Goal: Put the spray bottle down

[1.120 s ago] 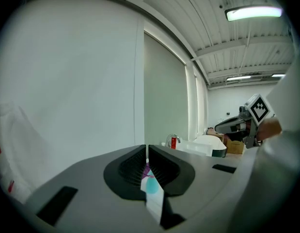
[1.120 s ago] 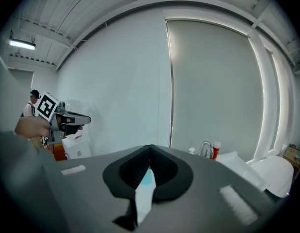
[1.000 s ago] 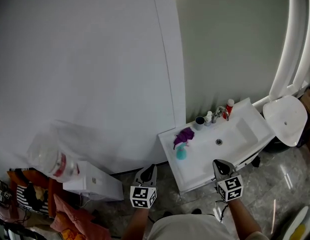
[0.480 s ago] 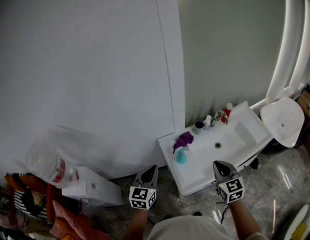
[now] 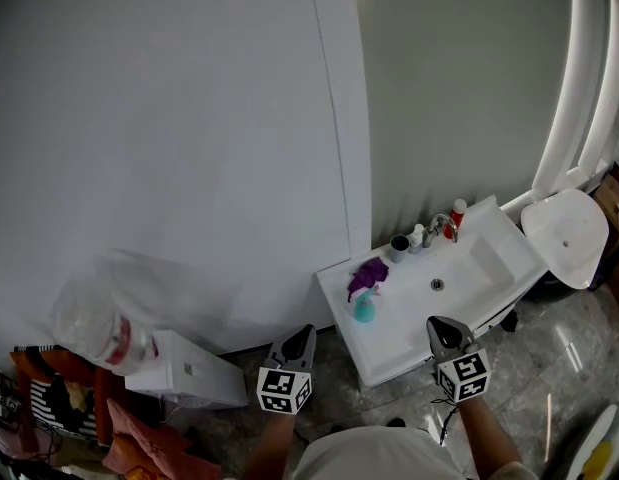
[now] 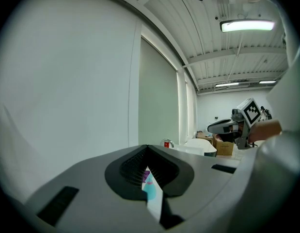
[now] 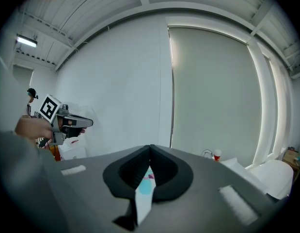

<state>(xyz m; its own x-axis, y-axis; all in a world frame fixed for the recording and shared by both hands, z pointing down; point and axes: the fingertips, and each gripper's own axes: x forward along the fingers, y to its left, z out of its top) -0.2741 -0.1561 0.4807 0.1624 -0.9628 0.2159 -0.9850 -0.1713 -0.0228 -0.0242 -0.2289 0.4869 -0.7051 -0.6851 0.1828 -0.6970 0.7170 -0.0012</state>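
- Nearest are the two hand-held tools. The left gripper (image 5: 301, 337) has its jaws pressed together with nothing between the pads. The right gripper (image 5: 441, 326) looks the same in its own view, tips meeting and empty.
- Both hang short of the front edge of the white sink counter (image 5: 409, 346), pointing roughly level toward it and touching nothing.
- The spray bottle (image 5: 363, 306) is in neither gripper. It rests on the counter's left part, beside the basin, and appears to stand upright with a teal body below and purple at the top.
- It lies ahead of and between the two grippers, rightward of the left one and leftward of the right one. Each gripper view catches it through the slit under the closed tips, so both are aimed at it. In the head view the left gripper looks slightly nearer, though the margin is small.
- Judged from this, the bottle is already set down and let go. Any fresh grasp would need the jaws opened first and a forward reach across its upright axis.
- Farther back along the counter's rear edge stand a dark cup (image 5: 399, 243), the faucet (image 5: 438, 225) and a red-capped bottle (image 5: 458, 212), well apart from the spray bottle.
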